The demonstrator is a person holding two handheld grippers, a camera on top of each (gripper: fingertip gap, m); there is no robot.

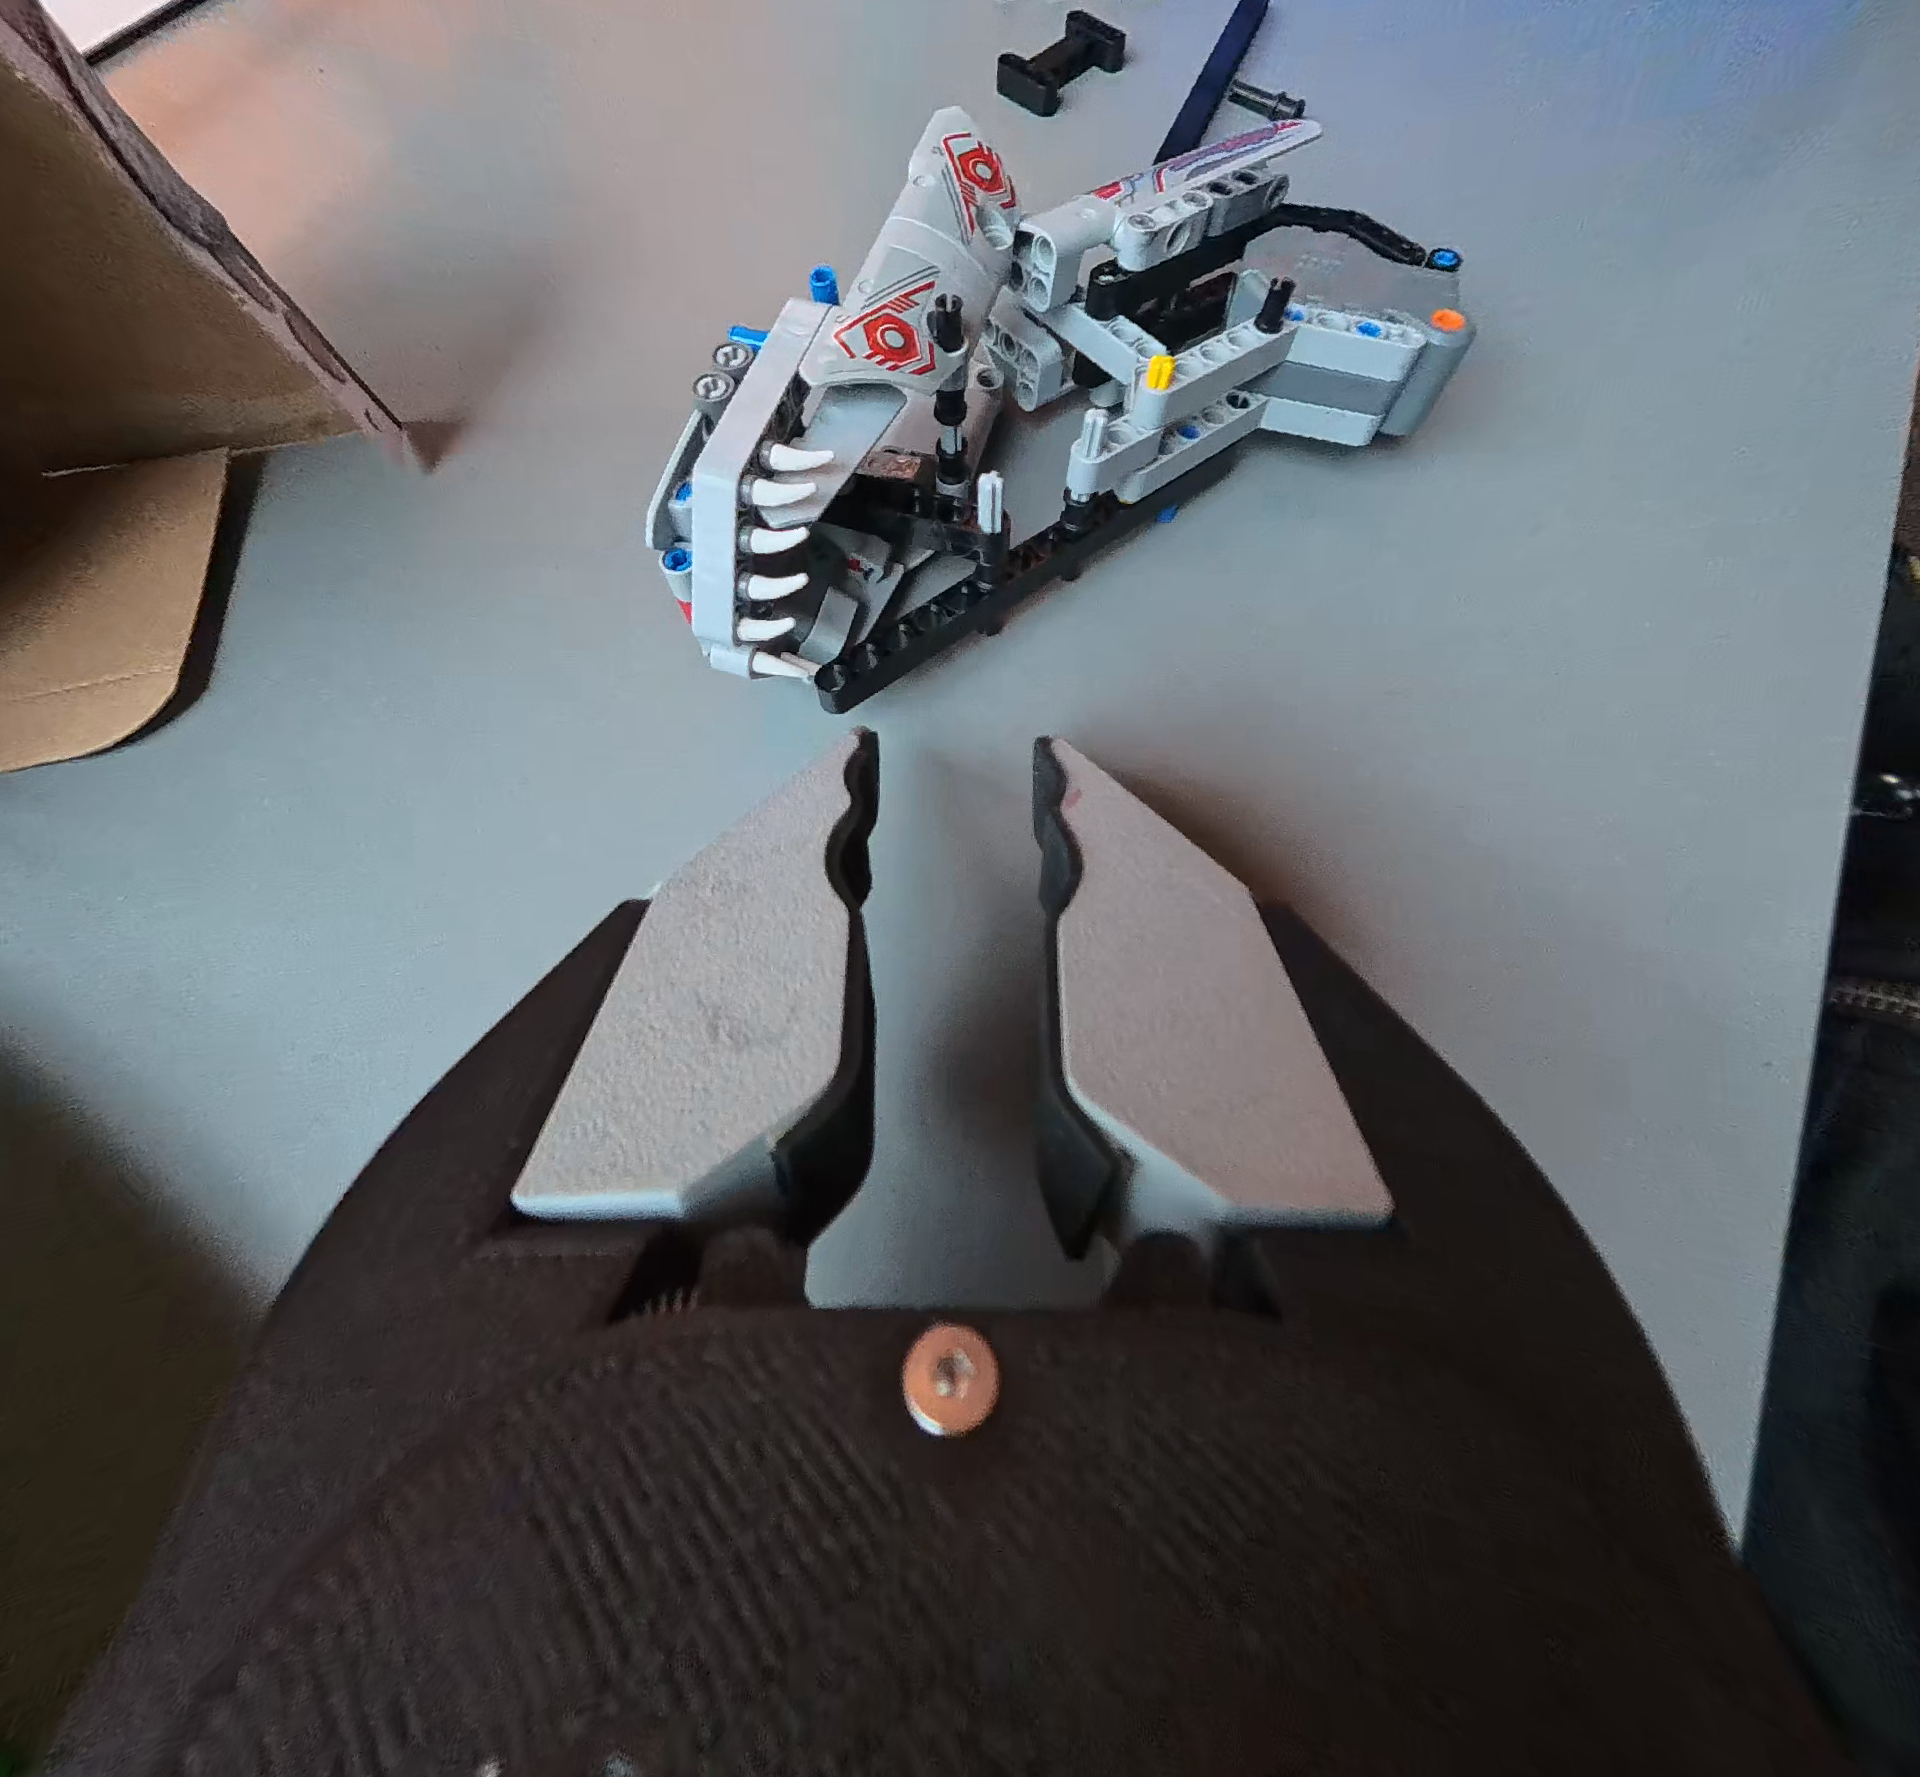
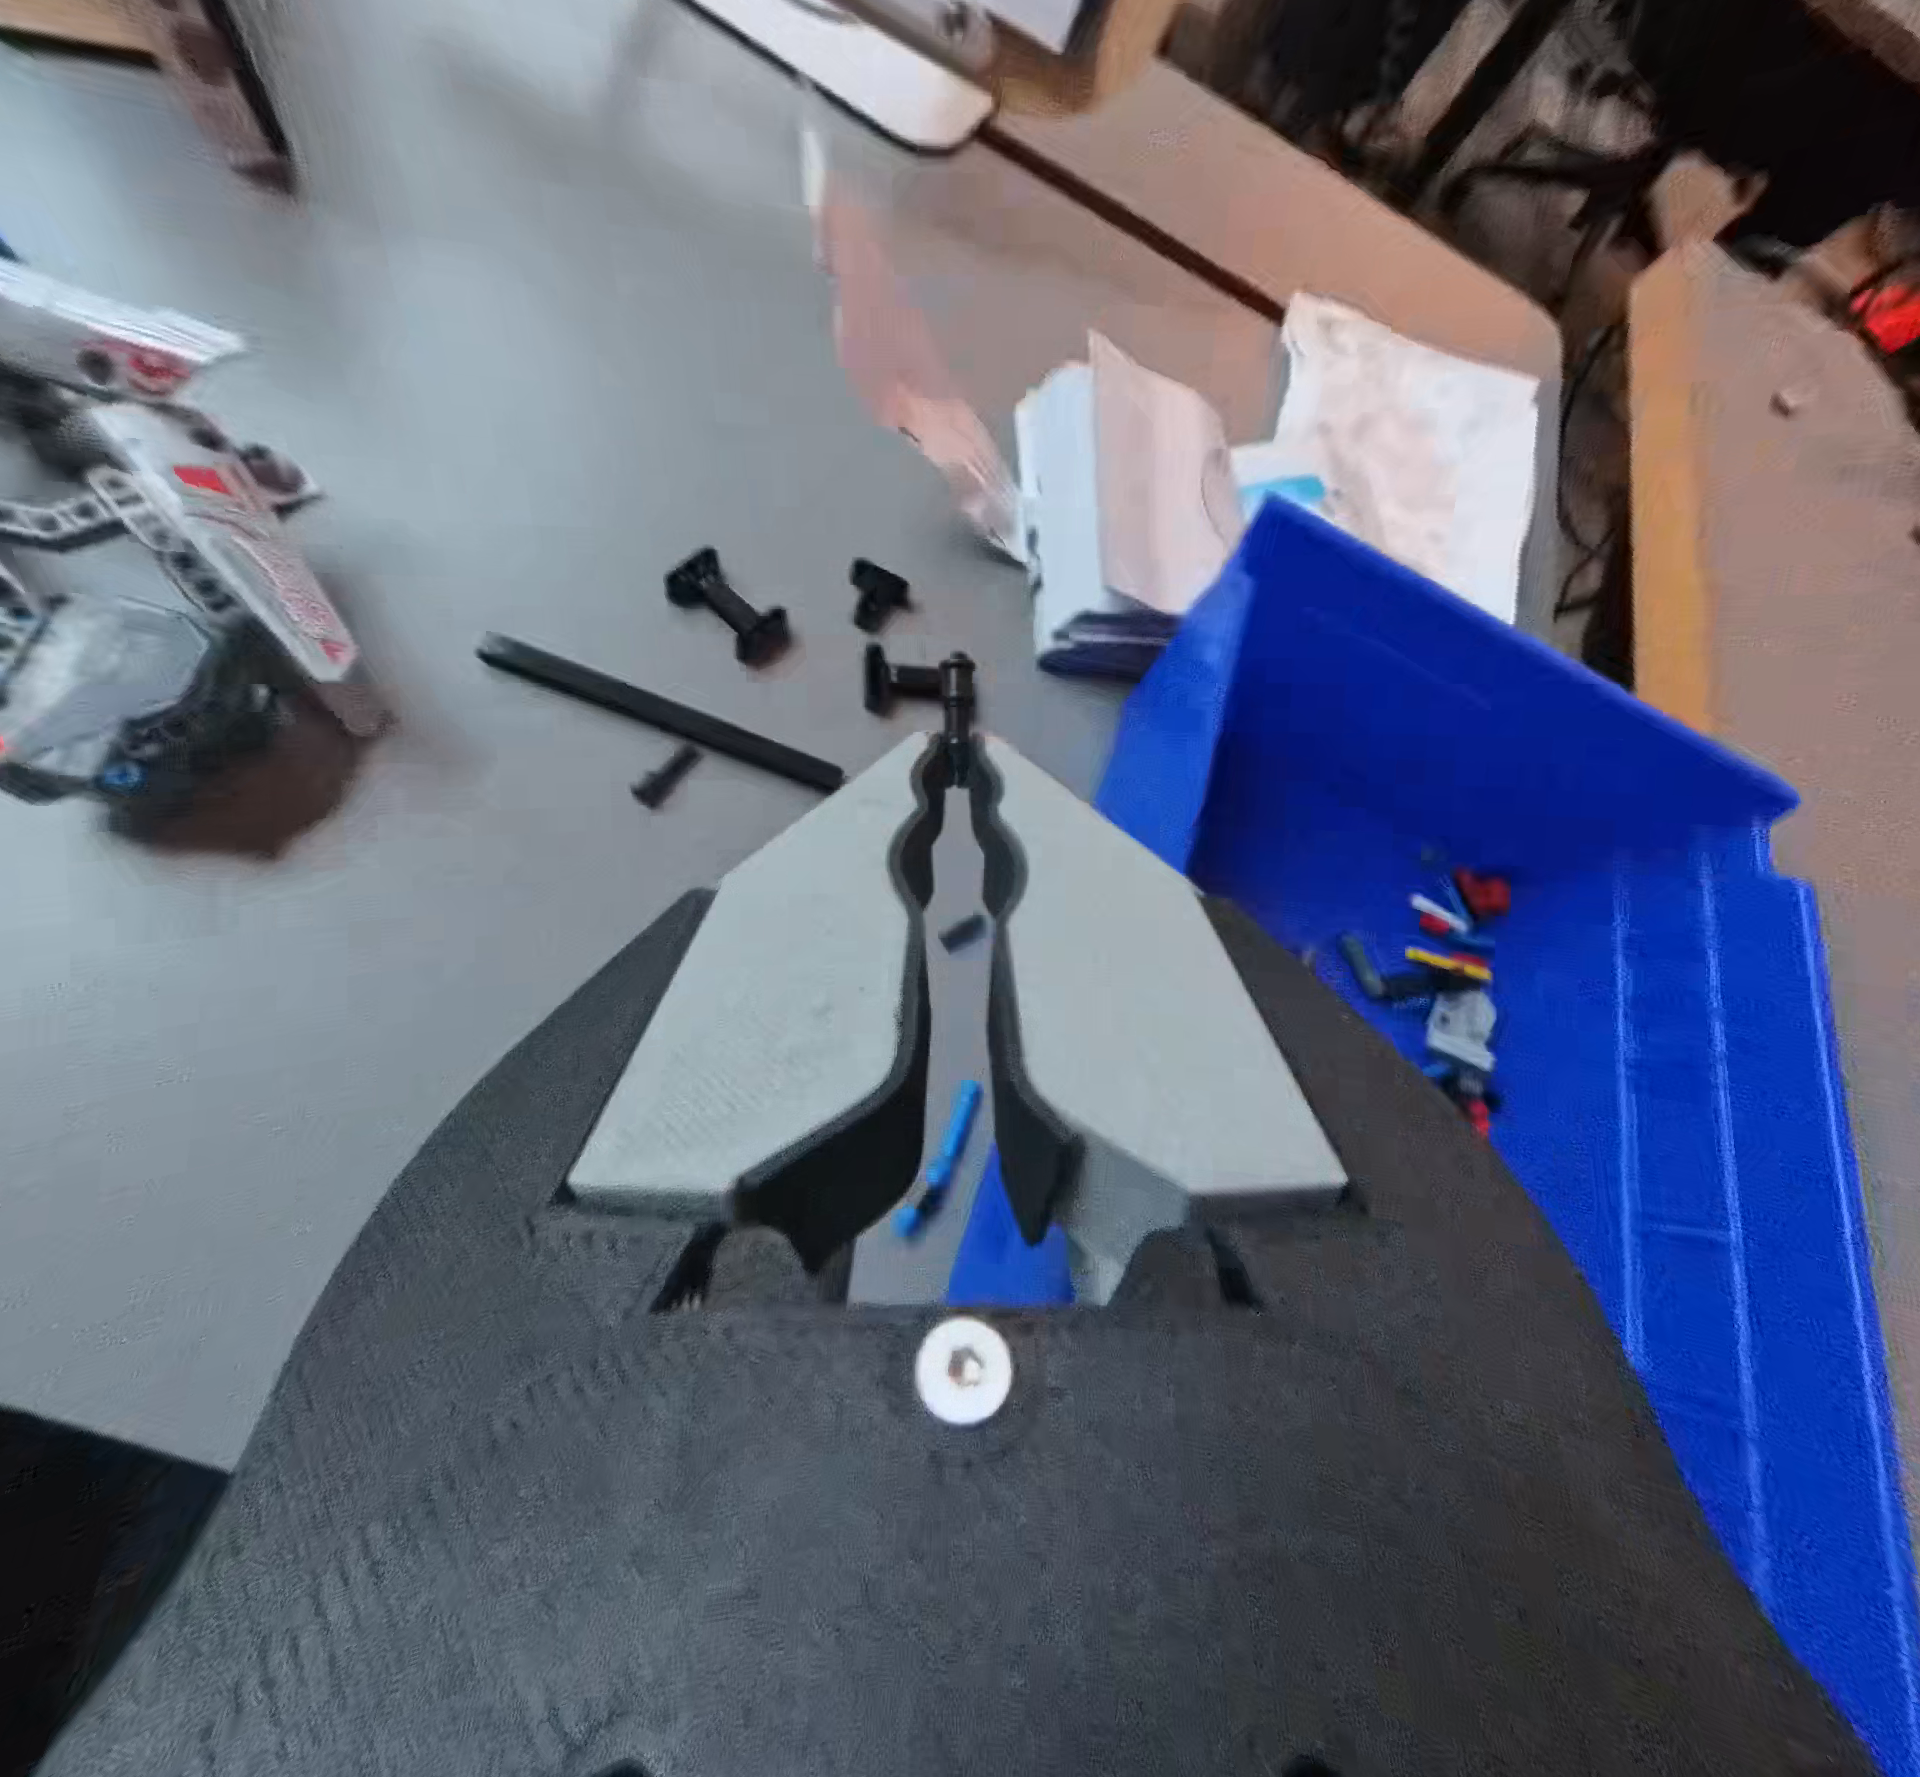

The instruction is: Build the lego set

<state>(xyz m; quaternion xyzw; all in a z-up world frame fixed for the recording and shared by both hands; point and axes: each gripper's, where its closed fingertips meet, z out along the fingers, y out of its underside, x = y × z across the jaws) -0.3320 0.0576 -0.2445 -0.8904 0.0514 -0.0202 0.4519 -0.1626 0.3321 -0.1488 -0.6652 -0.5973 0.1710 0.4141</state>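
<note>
A grey, black and red shark-like lego model point(image 1: 1018, 397) with white teeth lies on the grey table, just ahead of my left gripper point(image 1: 954, 751), which is open and empty. The model also shows blurred at the left of the right wrist view point(image 2: 177, 574). My right gripper point(image 2: 954, 759) is shut on a small black pin point(image 2: 956, 704) that sticks out past its tips, held above the table. Several black connector pieces point(image 2: 727, 605) and a long black axle point(image 2: 655, 711) lie on the table ahead of it; they also show in the left wrist view point(image 1: 1060, 60).
A blue bin point(image 2: 1558, 896) with several small loose pieces stands at the right. White booklets and bags point(image 2: 1143, 501) lie behind it. A blue pin point(image 2: 940, 1156) lies under the right gripper. A brown cardboard box point(image 1: 114, 397) sits at the left. A monitor base point(image 2: 790, 34) stands at the back.
</note>
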